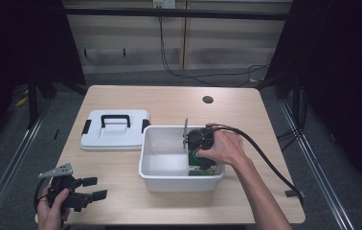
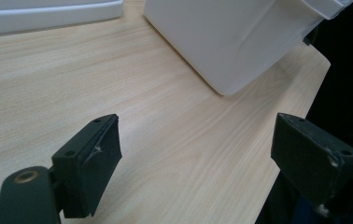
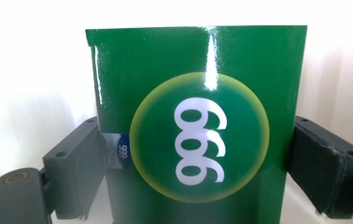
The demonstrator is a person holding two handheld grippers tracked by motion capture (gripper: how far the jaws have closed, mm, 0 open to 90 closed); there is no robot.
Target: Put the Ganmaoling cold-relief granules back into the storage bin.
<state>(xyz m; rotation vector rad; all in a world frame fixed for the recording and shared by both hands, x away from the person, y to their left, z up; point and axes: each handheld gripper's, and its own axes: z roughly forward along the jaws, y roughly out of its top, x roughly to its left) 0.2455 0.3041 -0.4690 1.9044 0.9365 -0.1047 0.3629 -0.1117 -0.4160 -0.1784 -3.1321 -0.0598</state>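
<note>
Right tongs (image 1: 203, 160) down inside white bin (image 1: 162, 179), jaws pressed on both sides of green box (image 3: 195, 126) — box upright at bin's near right corner. Left tongs (image 1: 95, 188) spread wide, holding nothing, low over counter (image 1: 121, 172) near its front left edge. White lid (image 1: 114, 129) flat just left of bin.

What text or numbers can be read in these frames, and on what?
"999": large white digits in the yellow-ringed circle on the green box, seen turned on their side in the right gripper view.
"999": small white digits on the box's blue side patch.
In the high view, the box's print is too small to read.
</note>
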